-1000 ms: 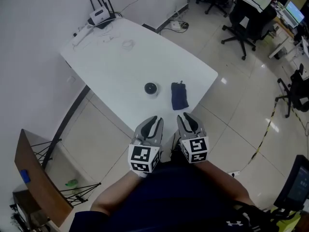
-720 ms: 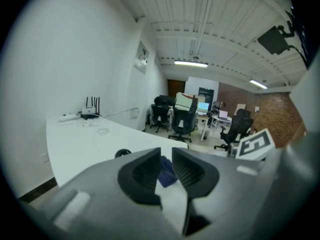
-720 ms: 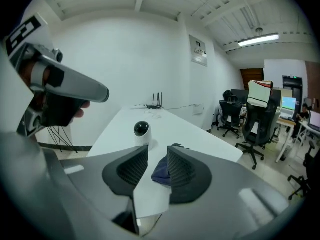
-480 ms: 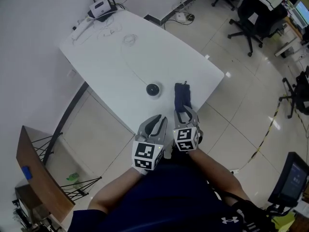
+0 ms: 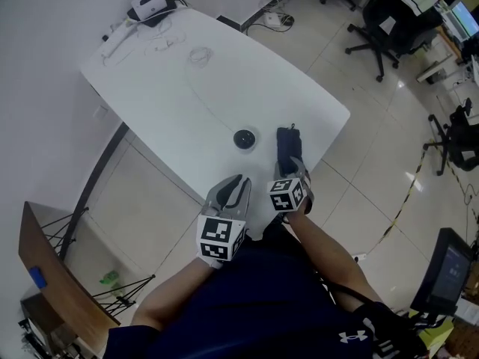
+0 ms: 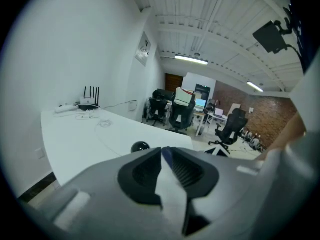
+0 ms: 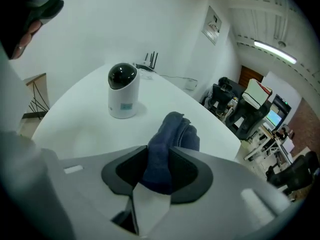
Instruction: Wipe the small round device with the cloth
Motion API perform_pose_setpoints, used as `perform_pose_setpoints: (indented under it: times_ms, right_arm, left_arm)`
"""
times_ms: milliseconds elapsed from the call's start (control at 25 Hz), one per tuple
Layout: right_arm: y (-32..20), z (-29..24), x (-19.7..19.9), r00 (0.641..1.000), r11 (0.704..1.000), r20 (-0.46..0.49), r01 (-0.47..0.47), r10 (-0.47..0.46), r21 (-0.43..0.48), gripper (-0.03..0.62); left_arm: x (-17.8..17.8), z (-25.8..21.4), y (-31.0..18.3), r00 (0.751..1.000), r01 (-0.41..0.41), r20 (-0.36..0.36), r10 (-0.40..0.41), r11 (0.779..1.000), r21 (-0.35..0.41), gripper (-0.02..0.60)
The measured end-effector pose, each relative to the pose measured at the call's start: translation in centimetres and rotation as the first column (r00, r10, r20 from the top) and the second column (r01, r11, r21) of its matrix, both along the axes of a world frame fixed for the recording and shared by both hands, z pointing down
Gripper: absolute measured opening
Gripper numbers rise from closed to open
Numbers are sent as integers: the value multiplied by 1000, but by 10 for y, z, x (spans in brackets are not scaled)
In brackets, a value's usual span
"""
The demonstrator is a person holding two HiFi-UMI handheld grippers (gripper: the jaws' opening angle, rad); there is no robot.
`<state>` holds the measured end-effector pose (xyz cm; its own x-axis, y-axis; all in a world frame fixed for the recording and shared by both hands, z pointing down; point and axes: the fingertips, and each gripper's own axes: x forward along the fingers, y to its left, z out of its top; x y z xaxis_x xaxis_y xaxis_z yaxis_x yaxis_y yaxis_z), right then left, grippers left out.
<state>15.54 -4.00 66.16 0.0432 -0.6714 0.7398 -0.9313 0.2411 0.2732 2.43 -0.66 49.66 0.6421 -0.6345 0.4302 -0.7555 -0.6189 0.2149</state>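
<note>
Progress: wiping has not begun, and the cloth is not touching the device in any view. Left claw (image 5: 238, 182) hovers off the table's near edge, lower centre of the head view. Its jaws stand nearly together with only a narrow slit, and nothing is between them. Small round device with a white body and black domed top (image 5: 245, 138) stands upright on the white table (image 5: 172, 88), centre of frame, near the front edge. Folded dark blue cloth (image 5: 287, 142) lies just right of the device, apart from it. Right claw (image 5: 296, 164) is at the cloth's near end. Its jaws are opening and the cloth's raised fold stands between them, not yet clamped as far as can be judged. Remaining: close on the cloth, lift, carry left, wipe the device.

Clearance: table surface toward the upper left is bare up to the white router (image 5: 147, 6) and thin cables (image 5: 198, 54) at the far corner. Table edge runs close to the right of and below the cloth, so a pull that way risks a drop to the tiled floor (image 5: 359, 155).
</note>
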Motion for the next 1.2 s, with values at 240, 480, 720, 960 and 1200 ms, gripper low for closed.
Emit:
perform_pose_setpoints:
  times_ms: [240,480,720,960,1200]
  right_arm:
    - [21,12,5,880,982,436,-160,189,-103,49]
    - [24,-6,22,442,924,823,-294,357,-243,49]
    - [31,-5,41,346,898,845,-320,408,-303,57]
    - [45,7,69,549,891,703,-319,452,-324,173]
    - [39,4,94,719,915,572,-253,395,-314,190]
  left_arm:
    - [16,6,-4,999,-45,-31,44,999,-26,61]
    - [75,34,-12,990,-140,-11,140,989,-43,61]
    - [147,101,-34,976,-216,-8,217,963,-164,49]
    - [180,130,-37,969,-238,-3,247,929,-285,46]
    - [183,123,-39,982,-190,-67,178,935,-299,46]
